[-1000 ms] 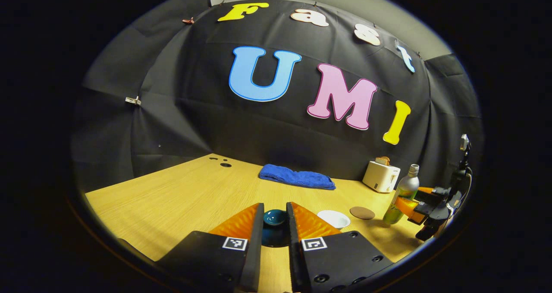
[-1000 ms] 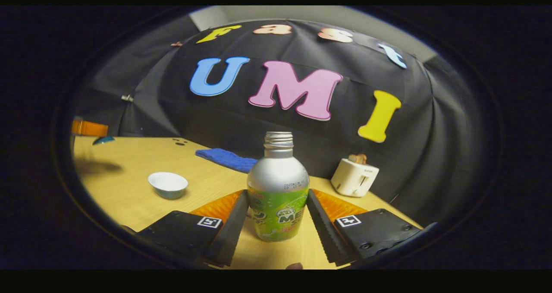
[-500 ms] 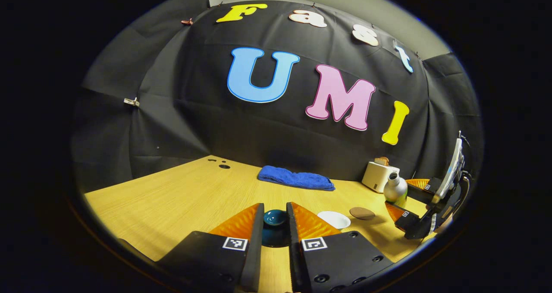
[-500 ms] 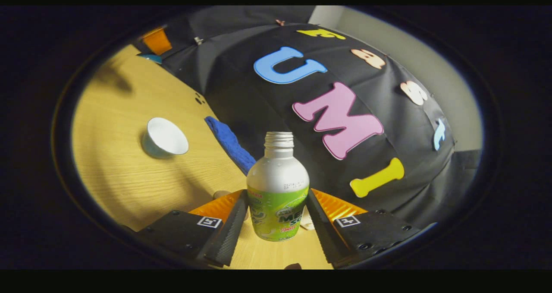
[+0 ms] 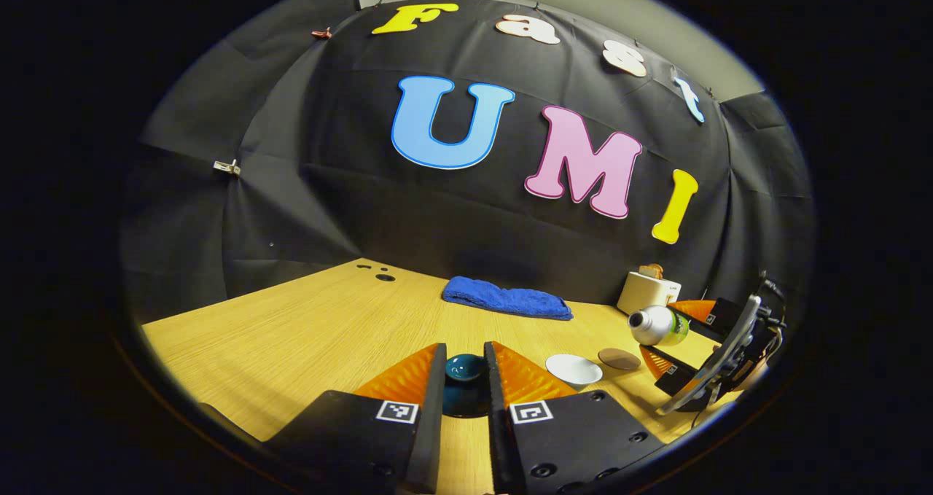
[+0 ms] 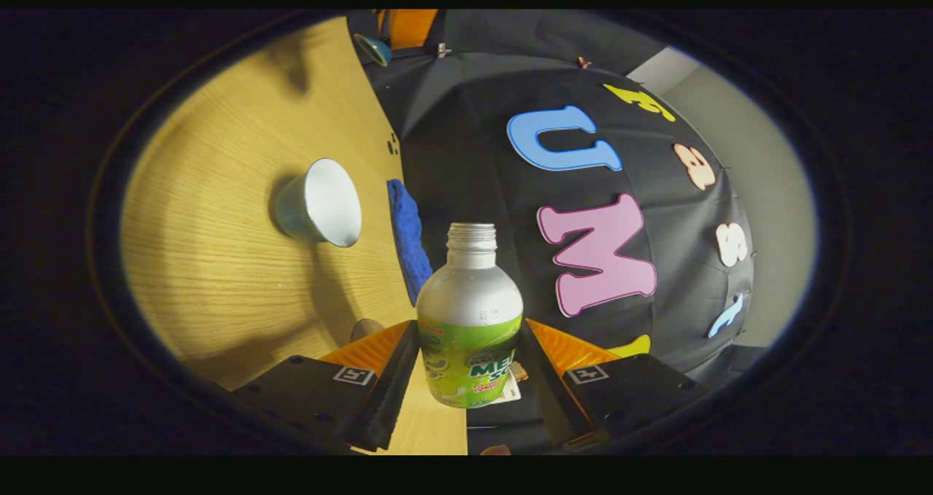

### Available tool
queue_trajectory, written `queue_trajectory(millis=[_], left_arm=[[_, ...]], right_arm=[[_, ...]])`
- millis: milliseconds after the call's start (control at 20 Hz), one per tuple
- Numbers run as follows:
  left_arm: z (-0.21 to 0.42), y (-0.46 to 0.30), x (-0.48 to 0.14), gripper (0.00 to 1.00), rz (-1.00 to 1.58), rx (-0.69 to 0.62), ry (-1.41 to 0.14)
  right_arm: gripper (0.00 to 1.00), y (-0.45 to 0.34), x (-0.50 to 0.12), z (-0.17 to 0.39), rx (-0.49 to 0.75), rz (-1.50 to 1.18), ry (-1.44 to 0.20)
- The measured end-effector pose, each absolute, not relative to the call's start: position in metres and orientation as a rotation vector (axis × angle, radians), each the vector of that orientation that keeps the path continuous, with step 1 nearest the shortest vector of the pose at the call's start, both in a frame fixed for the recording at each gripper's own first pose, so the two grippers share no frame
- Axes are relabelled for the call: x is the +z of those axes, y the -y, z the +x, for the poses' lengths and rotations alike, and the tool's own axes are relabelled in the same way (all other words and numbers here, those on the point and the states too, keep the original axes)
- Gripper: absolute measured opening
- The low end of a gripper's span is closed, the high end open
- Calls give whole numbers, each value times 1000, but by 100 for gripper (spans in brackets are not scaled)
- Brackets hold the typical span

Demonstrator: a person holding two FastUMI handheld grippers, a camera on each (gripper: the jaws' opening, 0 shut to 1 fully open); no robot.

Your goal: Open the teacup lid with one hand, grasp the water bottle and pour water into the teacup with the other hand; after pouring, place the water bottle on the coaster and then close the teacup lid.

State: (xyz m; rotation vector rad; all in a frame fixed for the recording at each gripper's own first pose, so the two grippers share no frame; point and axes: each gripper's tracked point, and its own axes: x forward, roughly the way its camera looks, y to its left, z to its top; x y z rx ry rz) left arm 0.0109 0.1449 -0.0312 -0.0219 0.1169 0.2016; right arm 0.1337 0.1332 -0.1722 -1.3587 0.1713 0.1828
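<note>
On the wooden counter (image 5: 306,327), the open teacup (image 6: 321,202) waits. The water bottle (image 6: 470,320) is pinched, tipped sideways, by the right claw (image 6: 466,367); its mouth should be centred over the cup. The teal lid (image 5: 464,368) is pinched aside by the left claw (image 5: 464,378).

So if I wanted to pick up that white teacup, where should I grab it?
Probably by the rim. The teacup sits upright and open on the table, flaring wide at the top, so come straight down with one finger inside, one outside.
</note>
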Motion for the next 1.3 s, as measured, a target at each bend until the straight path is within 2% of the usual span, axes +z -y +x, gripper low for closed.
queue_trajectory(millis=[250,300,400,550,650,900,1000,1300], left_arm=[[11,-144,-33,31,-27,196,-120],[11,-143,-32,31,-29,194,-121],[12,-143,-33,31,-28,192,-123],[11,-144,-33,31,-28,193,-122],[12,-145,-35,31,-30,195,-126],[11,-142,-34,31,-32,188,-127],[11,-142,-33,31,-32,187,-126],[12,-143,-37,31,-38,187,-134]], right_arm=[[80,-145,-180,138,226,-1486,-165],[84,-144,-181,139,232,-1505,-168],[80,-144,-186,141,245,-1532,-177],[80,-143,-188,140,259,-1581,-181],[84,-143,-187,142,267,-1622,-175],[84,-141,-189,145,284,-1688,-178],[80,-140,-189,145,286,-1718,-179],[80,-141,-190,146,309,-1776,-169]])
